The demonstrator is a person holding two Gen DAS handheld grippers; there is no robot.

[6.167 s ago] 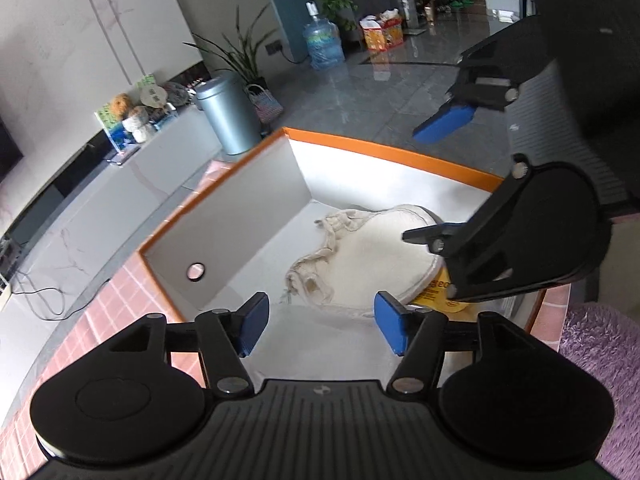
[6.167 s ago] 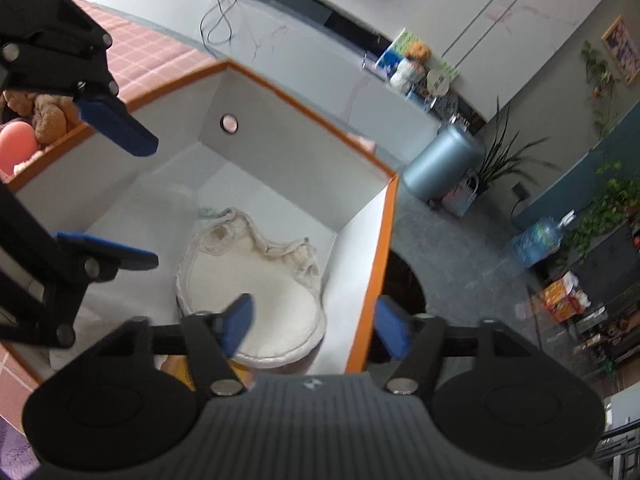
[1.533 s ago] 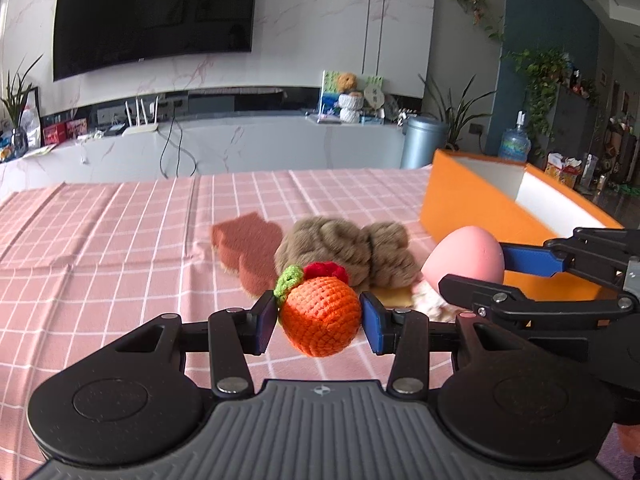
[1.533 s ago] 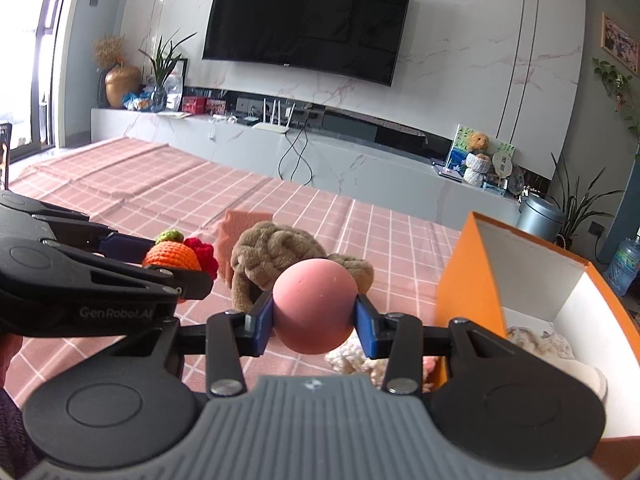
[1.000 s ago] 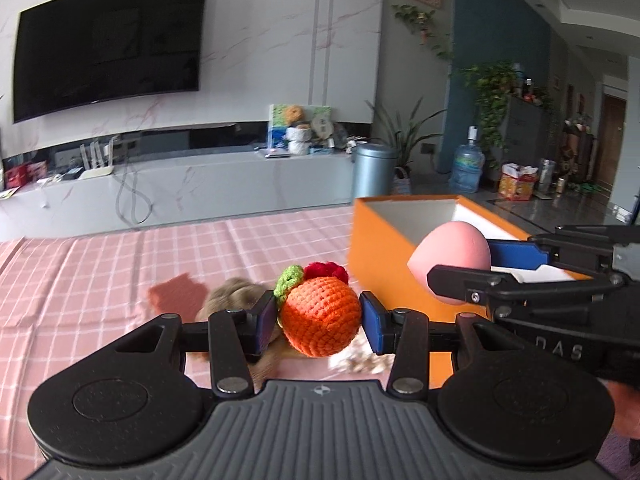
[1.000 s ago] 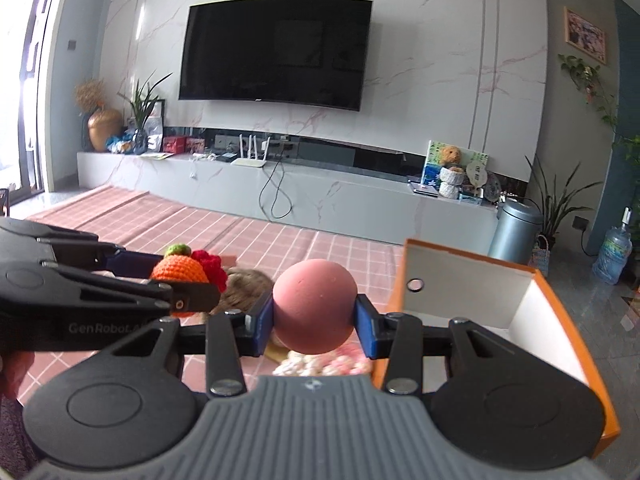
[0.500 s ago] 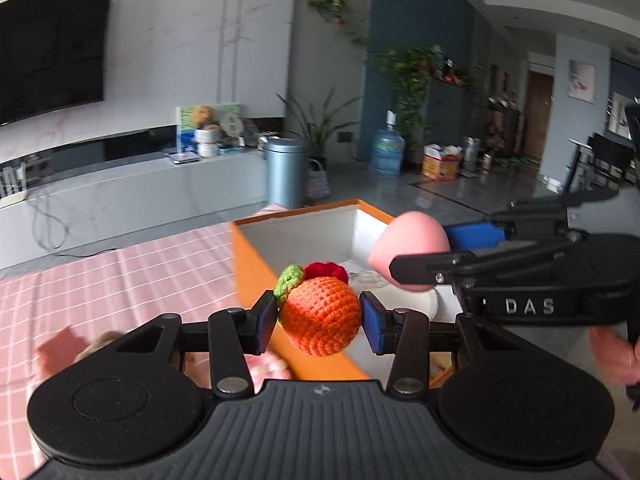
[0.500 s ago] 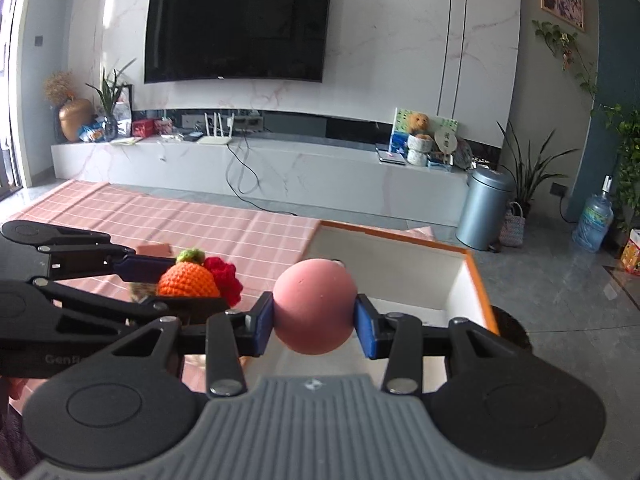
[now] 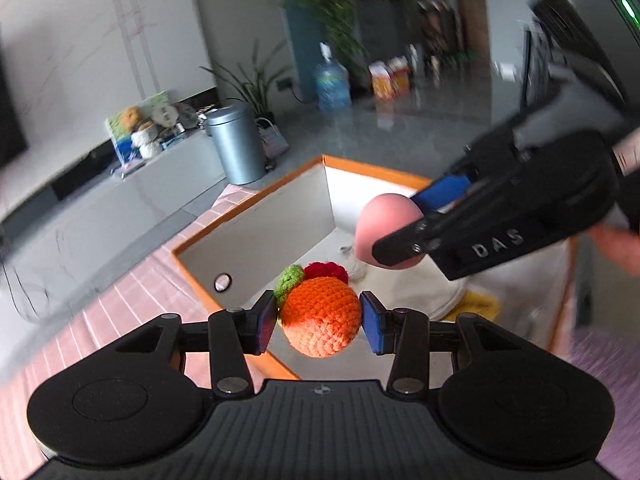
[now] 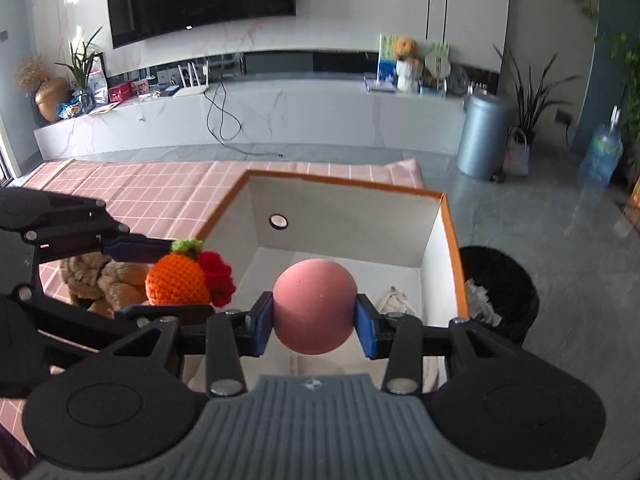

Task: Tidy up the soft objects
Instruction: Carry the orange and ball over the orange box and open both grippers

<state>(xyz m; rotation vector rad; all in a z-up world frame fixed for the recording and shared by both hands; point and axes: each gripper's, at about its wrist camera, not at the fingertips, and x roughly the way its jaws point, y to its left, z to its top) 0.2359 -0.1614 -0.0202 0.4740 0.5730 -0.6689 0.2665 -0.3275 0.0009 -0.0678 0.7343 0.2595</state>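
My left gripper (image 9: 320, 322) is shut on an orange crocheted fruit (image 9: 322, 316) with a green leaf and a red tuft, held above the near left edge of the orange-rimmed white box (image 9: 256, 232). My right gripper (image 10: 315, 326) is shut on a pink egg-shaped soft ball (image 10: 315, 306) and hangs over the box (image 10: 344, 184). Seen from the left wrist, the pink ball (image 9: 384, 220) and the right gripper (image 9: 412, 222) are up to the right over the box. A cream cloth bag (image 10: 394, 300) lies on the box floor.
A brown plush toy (image 10: 102, 278) lies on the pink checked tablecloth (image 10: 132, 188) left of the box. A black waste bin (image 10: 502, 292) stands on the floor to the right of the box. A grey metal bin (image 10: 482, 136) and a low white cabinet (image 10: 260, 118) are behind.
Both grippers have swung from the tablecloth over to the box, each still holding its toy. The left gripper has rolled and now looks down into the box.
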